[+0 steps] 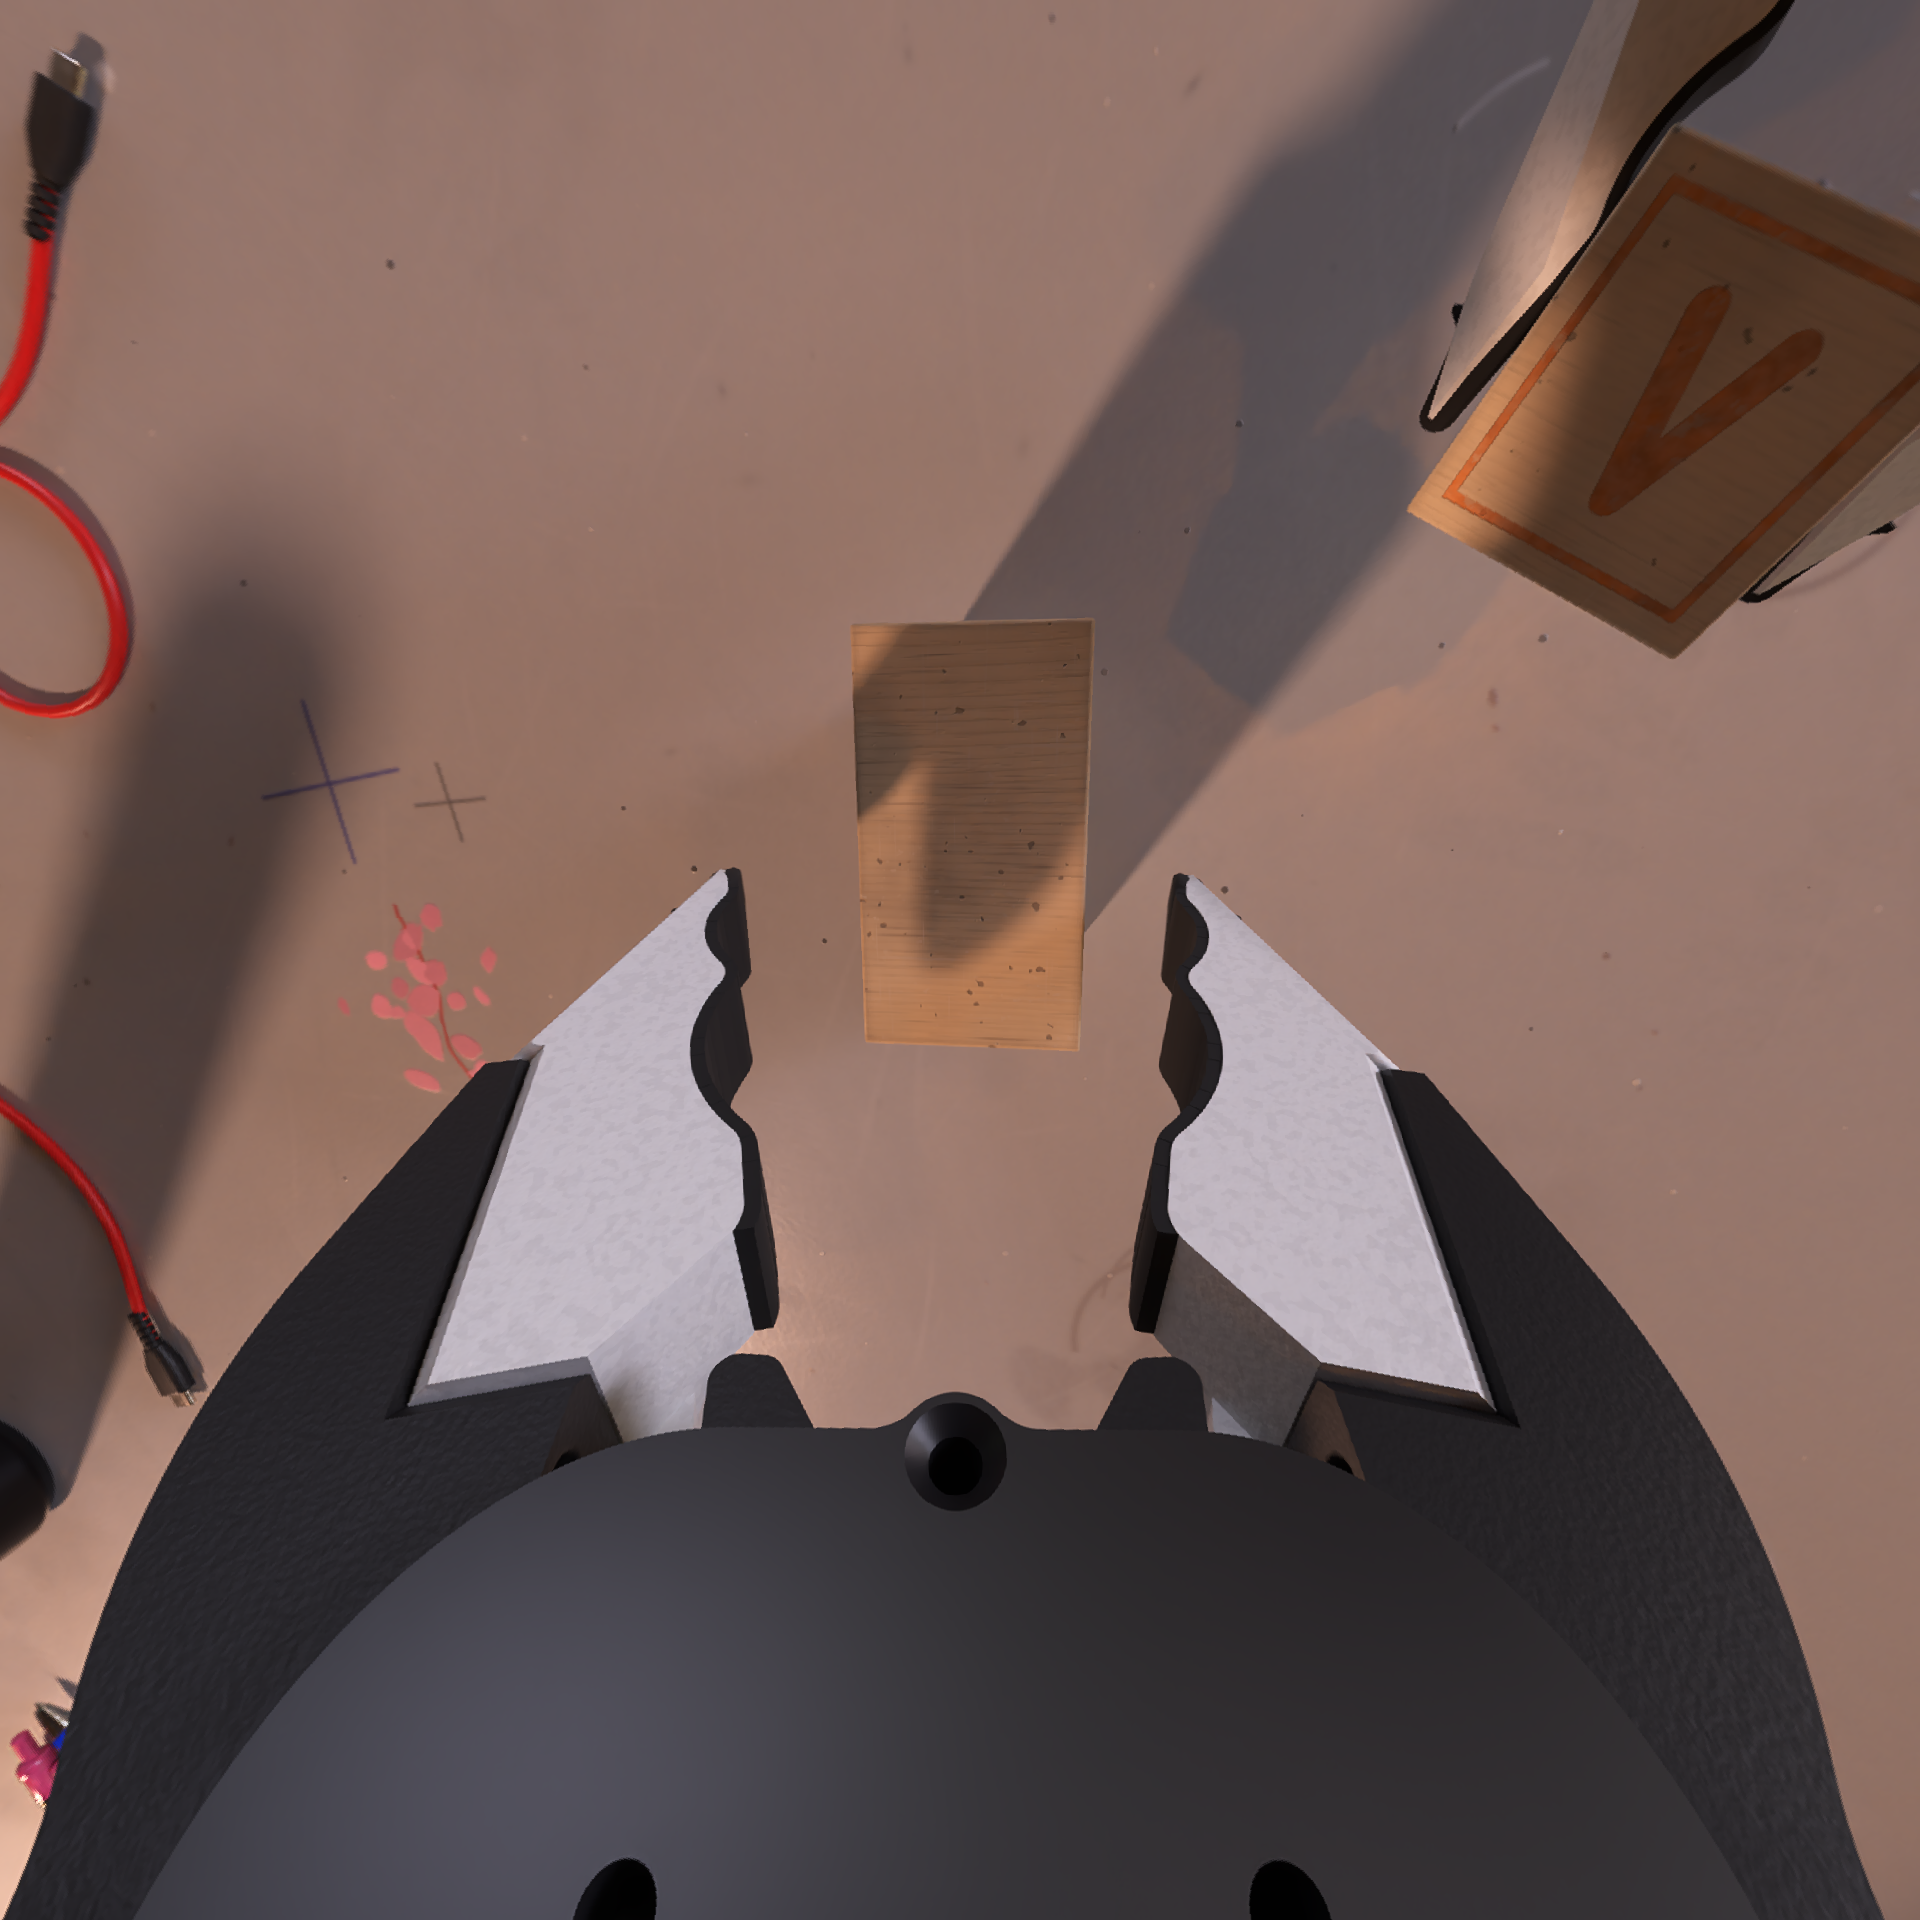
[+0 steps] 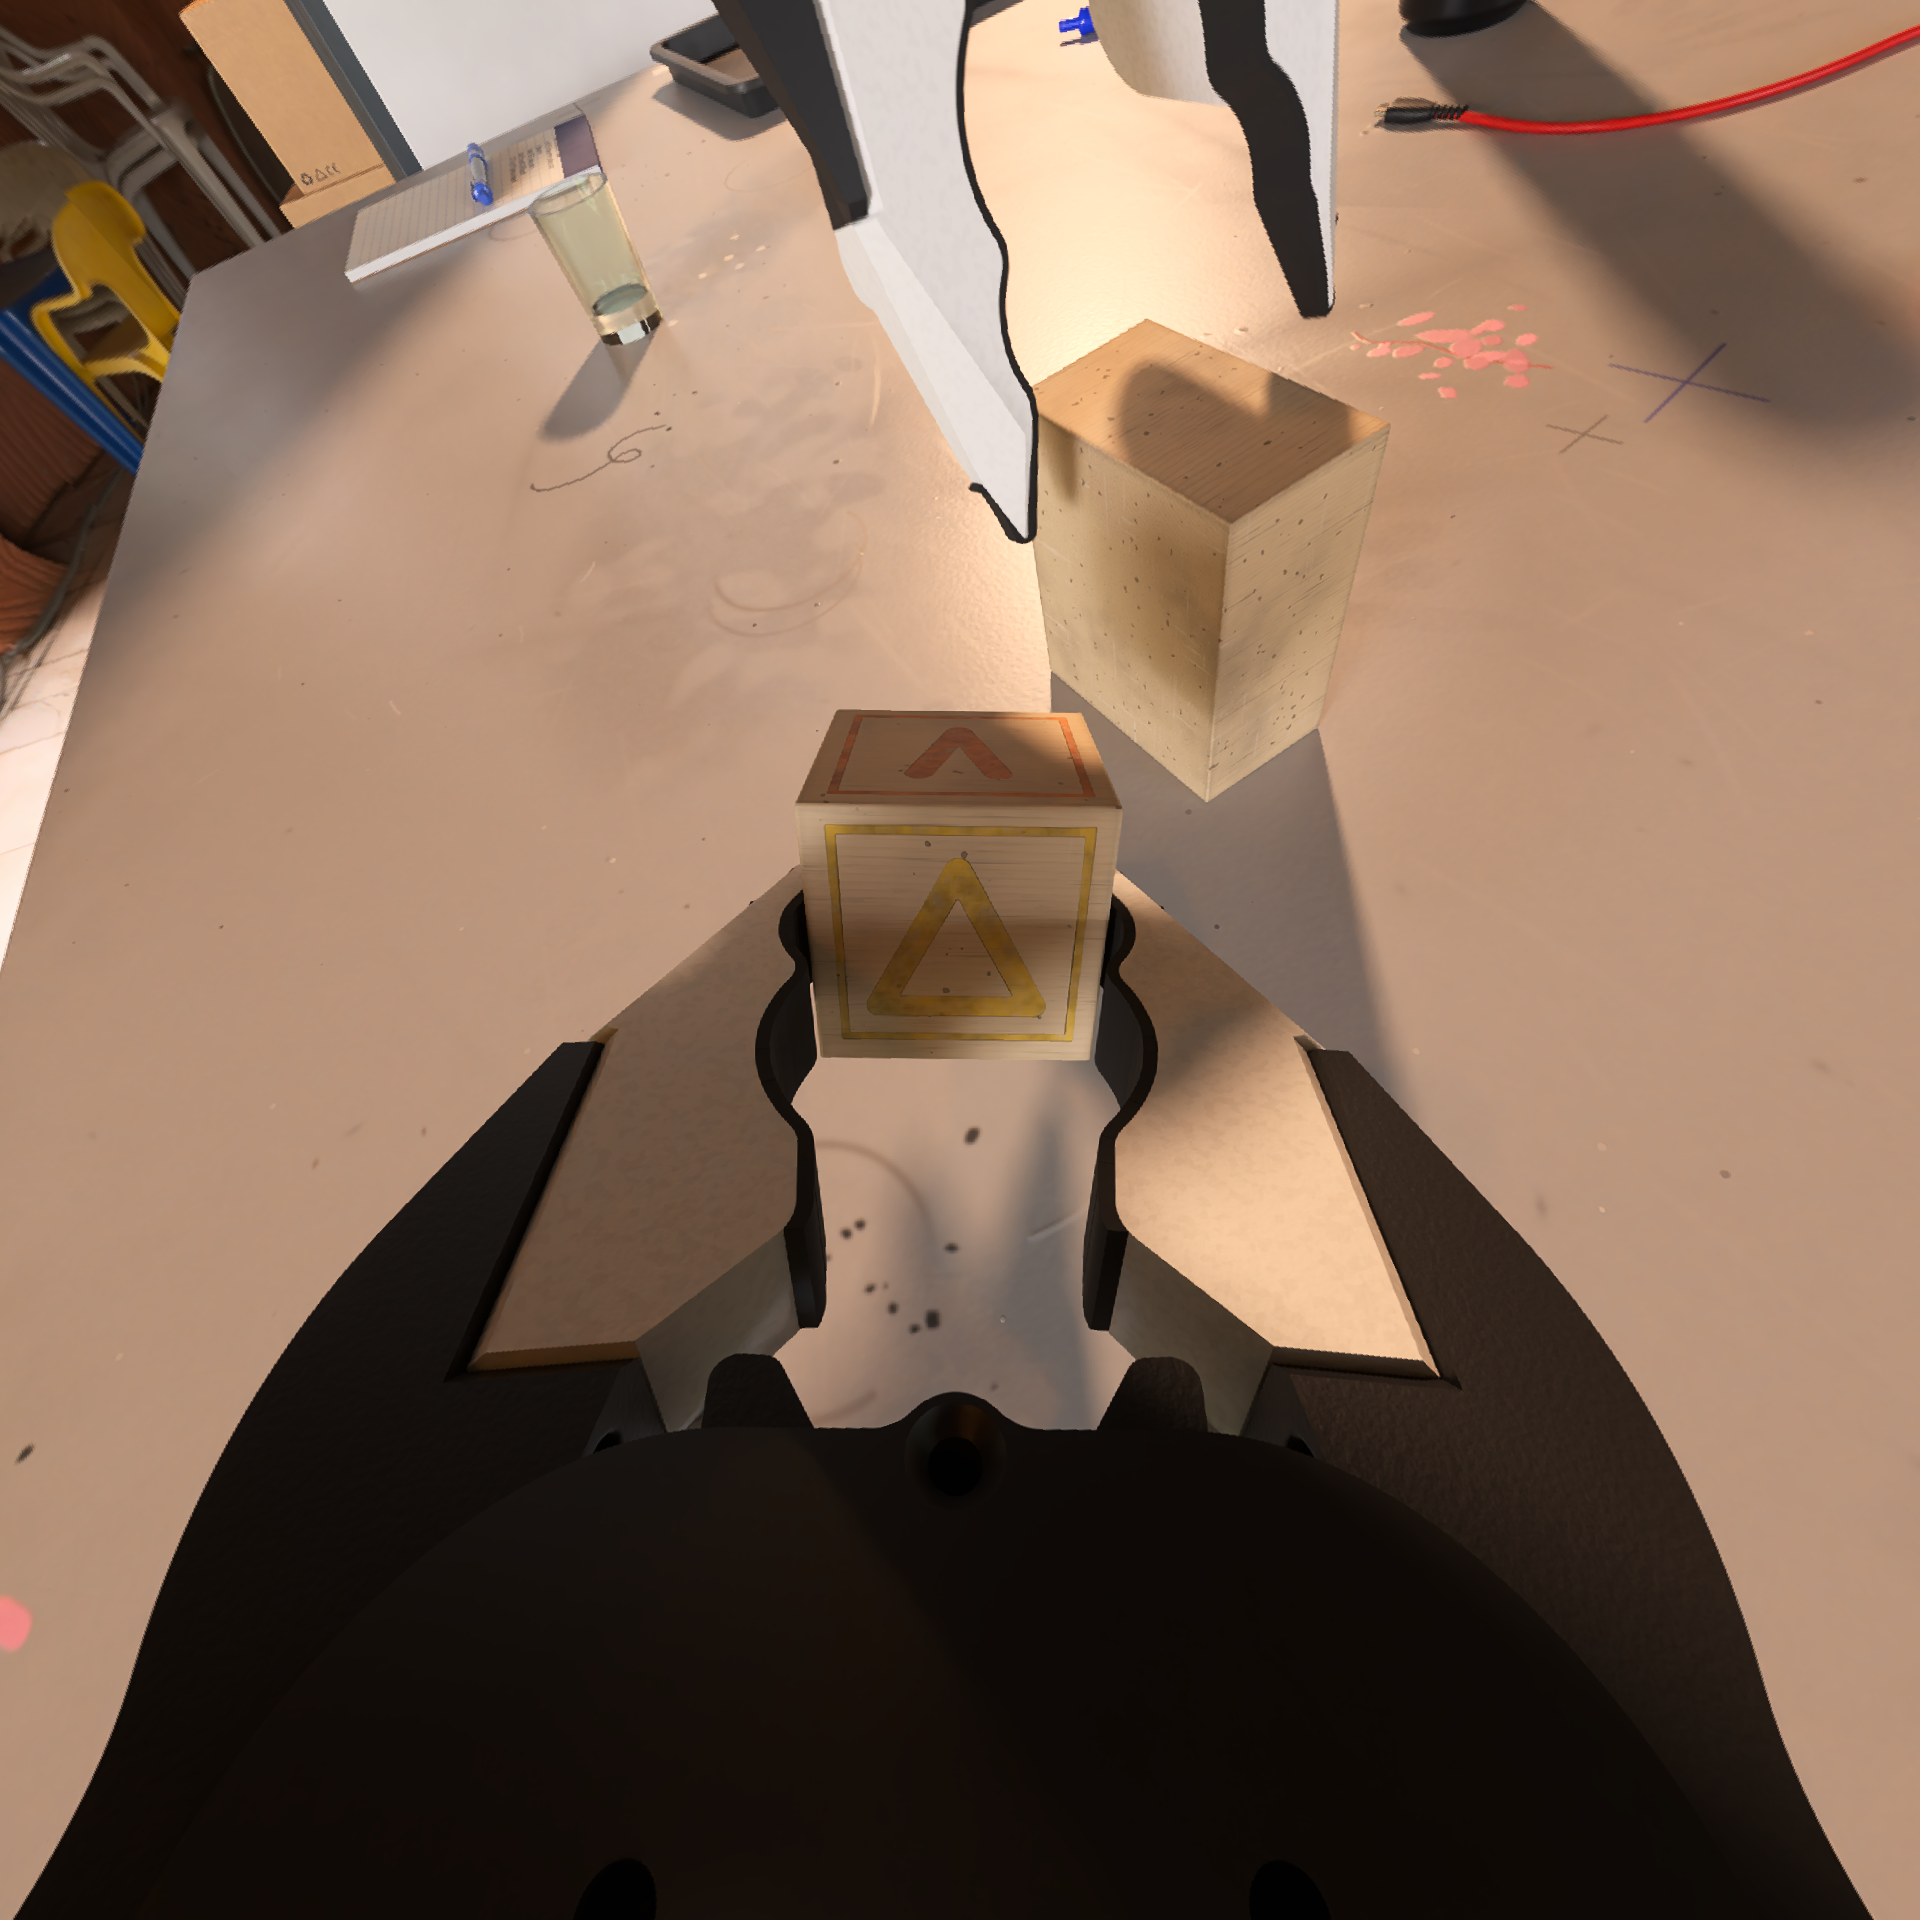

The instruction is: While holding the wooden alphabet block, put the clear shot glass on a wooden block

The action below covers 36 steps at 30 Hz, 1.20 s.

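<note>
My right gripper [image 2: 956, 909] is shut on the wooden alphabet block [image 2: 956, 769] and holds it above the table. The block also shows in the left wrist view [image 1: 1683, 395], at the upper right between the right gripper's fingers. A plain tall wooden block [image 1: 971, 831] stands upright on the table [image 2: 416, 831]. My left gripper [image 1: 956, 878] is open and empty, pointing down just above that block's top [image 2: 1205, 426]. The clear shot glass [image 2: 597, 260] stands upright on the table, far left of the plain block, apart from both grippers.
A notepad with a blue pen [image 2: 457, 218] lies behind the shot glass, with a cardboard box [image 2: 281, 94] and a black tray [image 2: 717, 73] beyond. A red cable [image 1: 62, 582] lies left of the plain block. The table's left edge [image 2: 135, 499] is near the glass.
</note>
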Motion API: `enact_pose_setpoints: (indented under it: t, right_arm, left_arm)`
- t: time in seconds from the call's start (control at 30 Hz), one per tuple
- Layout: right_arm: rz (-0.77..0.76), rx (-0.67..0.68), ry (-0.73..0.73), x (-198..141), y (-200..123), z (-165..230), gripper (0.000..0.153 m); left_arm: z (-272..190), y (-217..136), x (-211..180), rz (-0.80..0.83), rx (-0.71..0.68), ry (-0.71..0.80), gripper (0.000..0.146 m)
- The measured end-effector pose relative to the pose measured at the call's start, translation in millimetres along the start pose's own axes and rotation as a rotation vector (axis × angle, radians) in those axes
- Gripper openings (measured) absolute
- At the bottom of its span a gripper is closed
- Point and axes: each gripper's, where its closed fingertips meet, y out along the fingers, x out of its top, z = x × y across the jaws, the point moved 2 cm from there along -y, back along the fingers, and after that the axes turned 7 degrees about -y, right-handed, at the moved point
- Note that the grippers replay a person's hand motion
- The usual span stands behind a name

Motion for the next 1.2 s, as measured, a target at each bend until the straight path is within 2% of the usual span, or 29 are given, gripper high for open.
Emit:
enact_pose_setpoints:
  t: [0.17, 0.3, 0.43, 0.53, 0.6, 0.63, 0.7, 0.8, 0.87, 0.93, 1.03, 1.2]
  right_arm:
    - [-0.001, -0.001, 0.000, 0.1, -0.2, 0.0, 0.052]
    - [-0.004, -0.005, 0.008, -0.5, -1.4, -1.5, 0.052]
    - [-0.004, -0.013, 0.022, -1.8, -2.8, -2.9, 0.052]
    - [-0.003, -0.015, 0.034, -2.5, -4.3, -2.5, 0.052]
    - [-0.005, -0.017, 0.045, -2.5, -6.1, -1.5, 0.052]
    - [-0.008, -0.016, 0.051, -2.1, -6.9, -1.0, 0.052]
    - [-0.014, -0.014, 0.060, -0.8, -7.3, -0.7, 0.052]
    - [-0.020, -0.005, 0.062, 1.3, -6.4, 0.1, 0.052]
    - [-0.025, 0.004, 0.061, 2.9, -6.0, 1.5, 0.052]
    - [-0.027, 0.014, 0.060, 3.9, -5.3, 2.7, 0.052]
    - [-0.027, 0.033, 0.064, 4.8, -3.7, 4.5, 0.052]
    - [-0.045, 0.063, 0.086, 6.9, -6.2, 7.1, 0.052]
  left_arm:
    - [4.2, -23.5, -3.1, -0.133, 0.037, -0.071, 0.087]
    - [24.6, -78.3, -27.5, -0.346, 0.163, -0.258, 0.091]
    - [54.5, -151.7, -101.4, -0.449, 0.392, -0.590, 0.092]
    - [65.1, -206.1, -175.1, -0.462, 0.644, -0.809, 0.091]
    - [60.6, -231.0, -221.9, -0.485, 0.770, -0.988, 0.085]
    - [55.2, -235.9, -244.4, -0.478, 0.786, -1.095, 0.084]
    - [42.3, -231.1, -280.6, -0.447, 0.727, -1.271, 0.083]
    - [27.6, -208.5, -322.8, -0.483, 0.595, -1.481, 0.083]
    - [20.2, -191.5, -351.2, -0.442, 0.600, -1.570, 0.083]
    - [14.1, -175.3, -371.5, -0.388, 0.619, -1.627, 0.082]
    - [7.9, -152.5, -378.6, -0.424, 0.538, -1.709, 0.083]
    - [3.0, -136.1, -397.2, -0.271, 0.690, -1.728, 0.081]
